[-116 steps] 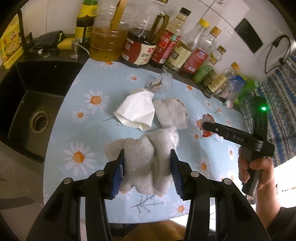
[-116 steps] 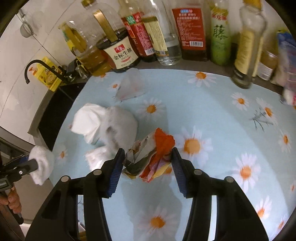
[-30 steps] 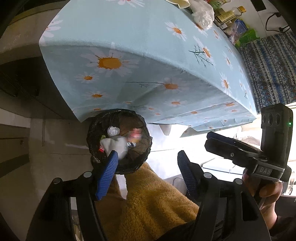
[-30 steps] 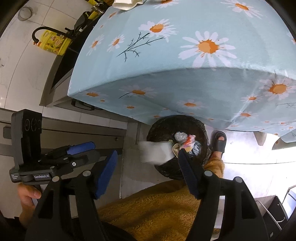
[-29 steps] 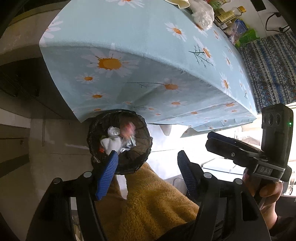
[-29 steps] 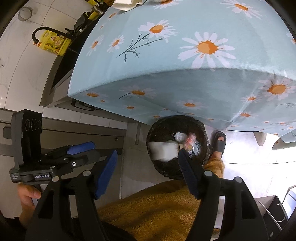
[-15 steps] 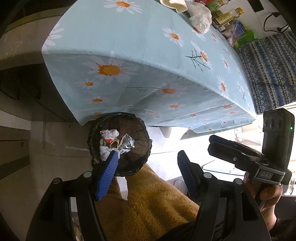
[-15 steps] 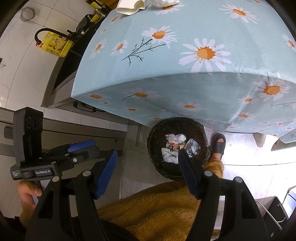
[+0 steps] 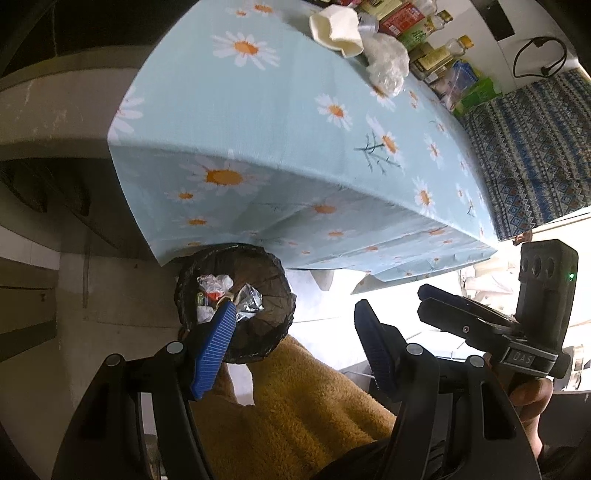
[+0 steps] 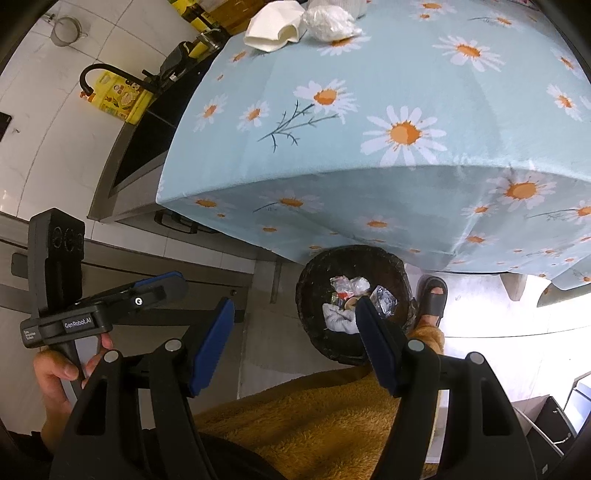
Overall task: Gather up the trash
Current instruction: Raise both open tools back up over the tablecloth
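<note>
A black-lined waste bin (image 9: 275,295) stands on the floor under the table's front edge; it also shows in the right wrist view (image 10: 317,288). In it lie crumpled wrappers, foil and a grey cloth (image 10: 338,319). My left gripper (image 9: 293,325) is open and empty above the bin's right side. My right gripper (image 10: 293,323) is open and empty just left of the bin. On the table remain a white crumpled paper (image 9: 334,29) and a clear plastic wad (image 9: 386,62), also in the right wrist view: paper (image 10: 275,26), wad (image 10: 328,20).
The table wears a blue daisy cloth (image 10: 369,110). Bottles (image 9: 424,48) line its far edge. A dark sink (image 10: 147,136) with a black tap lies left. My mustard-clad legs (image 9: 303,406) and a sandalled foot (image 10: 434,299) are beside the bin.
The cloth and the coloured wrapper have fallen from the open grippers into the bin and settled. Both grippers have since lifted and tilted up, bringing more of the tabletop into view.
</note>
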The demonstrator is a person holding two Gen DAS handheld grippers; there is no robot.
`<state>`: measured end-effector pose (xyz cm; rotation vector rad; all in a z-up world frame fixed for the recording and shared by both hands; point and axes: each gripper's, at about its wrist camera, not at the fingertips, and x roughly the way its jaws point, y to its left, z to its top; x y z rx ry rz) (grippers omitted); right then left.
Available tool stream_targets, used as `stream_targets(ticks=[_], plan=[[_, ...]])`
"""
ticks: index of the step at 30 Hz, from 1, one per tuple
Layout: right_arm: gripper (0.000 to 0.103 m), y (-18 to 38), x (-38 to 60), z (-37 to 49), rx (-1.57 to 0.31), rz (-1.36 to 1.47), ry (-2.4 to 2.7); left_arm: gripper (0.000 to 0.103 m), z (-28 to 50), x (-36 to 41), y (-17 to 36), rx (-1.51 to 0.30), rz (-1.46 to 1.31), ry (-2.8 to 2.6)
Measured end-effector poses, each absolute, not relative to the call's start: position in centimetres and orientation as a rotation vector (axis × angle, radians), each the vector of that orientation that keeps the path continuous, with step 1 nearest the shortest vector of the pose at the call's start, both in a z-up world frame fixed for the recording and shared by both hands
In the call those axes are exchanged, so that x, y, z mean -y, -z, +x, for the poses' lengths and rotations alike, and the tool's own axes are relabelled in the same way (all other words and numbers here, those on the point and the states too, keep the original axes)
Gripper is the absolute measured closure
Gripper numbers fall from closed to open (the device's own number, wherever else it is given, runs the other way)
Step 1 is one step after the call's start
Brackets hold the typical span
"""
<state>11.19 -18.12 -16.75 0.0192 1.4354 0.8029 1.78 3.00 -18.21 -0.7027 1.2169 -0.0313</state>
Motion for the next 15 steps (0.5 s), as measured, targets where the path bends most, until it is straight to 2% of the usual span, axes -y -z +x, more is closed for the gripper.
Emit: stream_targets(ticks=[15], plan=[[0.035, 12.3, 18.5, 16.9, -1.306, 0.006, -0.798, 0.039, 4.1, -3.4, 14.9, -1.134, -0.702, 0.027]])
